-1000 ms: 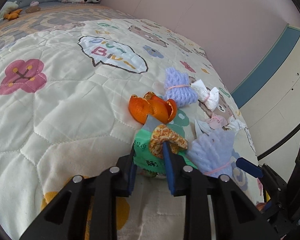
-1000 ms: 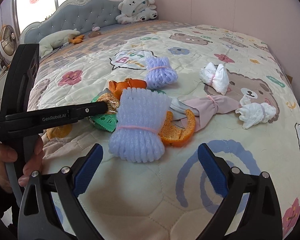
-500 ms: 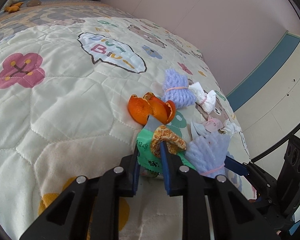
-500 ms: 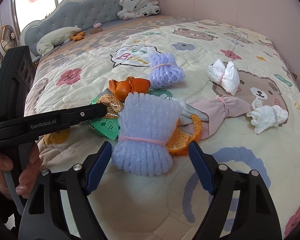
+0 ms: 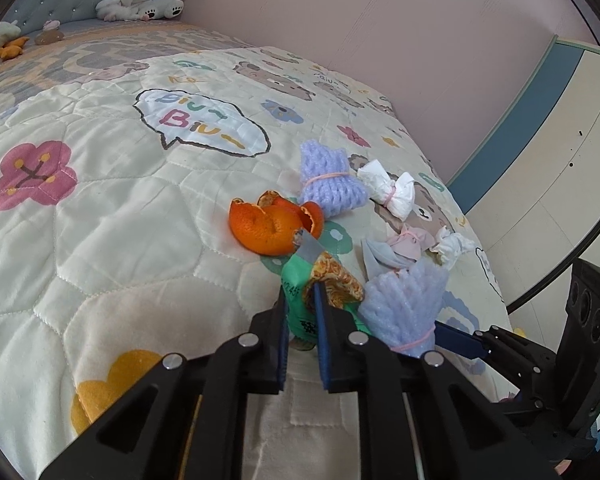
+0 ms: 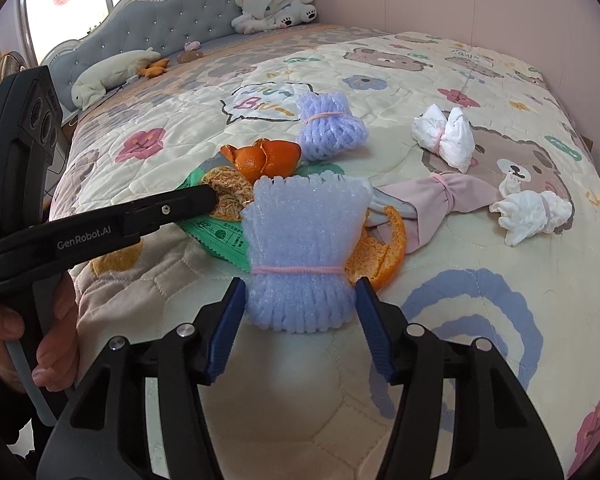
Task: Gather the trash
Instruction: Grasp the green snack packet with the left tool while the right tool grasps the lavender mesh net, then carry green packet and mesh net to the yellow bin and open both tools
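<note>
Your left tool (image 5: 302, 304) covers the near end of the green wrapper (image 5: 296, 300), and its printed code is too small to read. From your right tool (image 6: 300, 300), the foam net bundle (image 6: 304, 248) hides most of the orange peel (image 6: 380, 256) just behind it and the wrapper's right edge. Your hand (image 6: 32, 332) is cut off at the frame's left.

My left gripper (image 5: 302, 308) is matte black plastic with blue pads lining the inner faces of its fingers and round silver screws across the linkage behind them. My right gripper (image 6: 300, 300) is built the same: black arms, blue pads, silver screws. Left of it, the other tool's black arm bears white "GenRobot.AI" lettering, and its body carries round lens openings
</note>
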Action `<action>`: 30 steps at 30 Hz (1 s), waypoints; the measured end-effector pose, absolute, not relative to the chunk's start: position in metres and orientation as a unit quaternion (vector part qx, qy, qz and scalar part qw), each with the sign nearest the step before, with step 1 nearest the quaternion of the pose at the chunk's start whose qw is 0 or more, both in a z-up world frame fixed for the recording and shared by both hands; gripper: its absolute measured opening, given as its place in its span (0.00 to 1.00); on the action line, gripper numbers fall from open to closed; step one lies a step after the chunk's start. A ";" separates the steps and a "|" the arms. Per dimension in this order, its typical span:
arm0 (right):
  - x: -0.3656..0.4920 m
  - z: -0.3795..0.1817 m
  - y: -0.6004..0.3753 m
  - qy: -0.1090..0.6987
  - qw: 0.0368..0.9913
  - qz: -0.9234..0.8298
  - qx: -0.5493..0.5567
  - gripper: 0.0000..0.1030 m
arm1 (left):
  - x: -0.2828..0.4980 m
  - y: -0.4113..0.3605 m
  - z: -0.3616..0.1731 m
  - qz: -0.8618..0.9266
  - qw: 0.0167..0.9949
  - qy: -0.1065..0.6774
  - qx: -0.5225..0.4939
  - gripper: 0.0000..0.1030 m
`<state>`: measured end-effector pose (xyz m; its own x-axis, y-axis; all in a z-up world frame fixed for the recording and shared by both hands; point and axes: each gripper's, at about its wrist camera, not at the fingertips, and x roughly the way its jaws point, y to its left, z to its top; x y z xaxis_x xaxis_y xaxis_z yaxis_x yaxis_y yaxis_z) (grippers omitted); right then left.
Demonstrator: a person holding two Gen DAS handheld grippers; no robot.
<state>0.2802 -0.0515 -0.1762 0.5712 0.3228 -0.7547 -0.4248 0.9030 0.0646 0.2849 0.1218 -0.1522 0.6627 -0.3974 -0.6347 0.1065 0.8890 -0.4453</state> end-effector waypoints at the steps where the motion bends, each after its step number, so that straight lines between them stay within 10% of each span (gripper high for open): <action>1: 0.282 -0.177 -0.052 0.414 0.883 0.212 -0.058 0.52 | 0.285 0.121 -0.152 -0.143 0.891 0.387 -0.188 0.10; 30: 0.195 -0.096 -0.155 0.333 0.927 0.174 -0.006 0.43 | 0.230 0.075 -0.086 -0.174 0.919 0.332 -0.120 0.02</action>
